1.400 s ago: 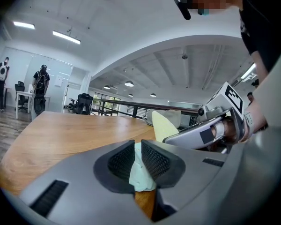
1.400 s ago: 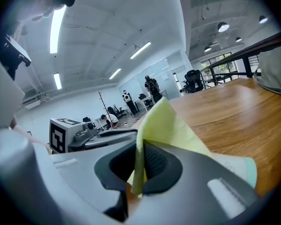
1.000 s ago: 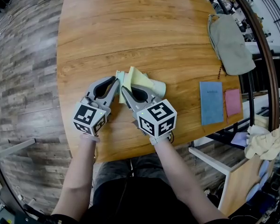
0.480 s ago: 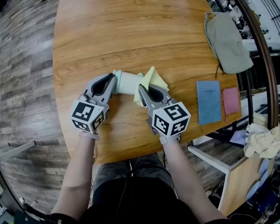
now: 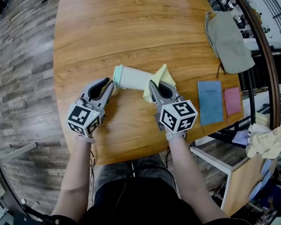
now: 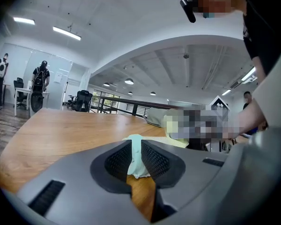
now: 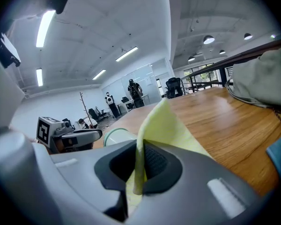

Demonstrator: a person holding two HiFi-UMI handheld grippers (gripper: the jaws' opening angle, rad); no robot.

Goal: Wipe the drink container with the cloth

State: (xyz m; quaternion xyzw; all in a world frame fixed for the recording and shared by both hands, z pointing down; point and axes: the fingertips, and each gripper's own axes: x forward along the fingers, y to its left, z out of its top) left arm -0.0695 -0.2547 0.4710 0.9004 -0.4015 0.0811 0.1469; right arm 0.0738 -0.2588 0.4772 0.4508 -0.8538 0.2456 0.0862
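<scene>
The drink container [image 5: 131, 78], a pale green and white cup, lies on its side on the wooden table [image 5: 131, 22]. My left gripper [image 5: 109, 84] has the cup's rim [image 6: 136, 156] between its pads; the pads still touch it as the jaws are opening. A yellow cloth [image 5: 160, 76] lies against the cup's right end, and my right gripper [image 5: 154, 85] is shut on it. In the right gripper view the cloth [image 7: 164, 125] stands up from between the pads. Behind it there are the cup [image 7: 116, 136] and the left gripper [image 7: 79, 137].
A grey-green bag [image 5: 229, 41] lies at the table's far right. A blue booklet [image 5: 210, 102] and a pink one [image 5: 233, 101] lie near the right edge. A cream cloth bundle [image 5: 264, 142] sits on a side shelf beyond the table.
My right gripper has slid the yellow cloth rightward along the cup, from its left end to its right end. The cup's body now shows. The left gripper has stayed at the rim.
</scene>
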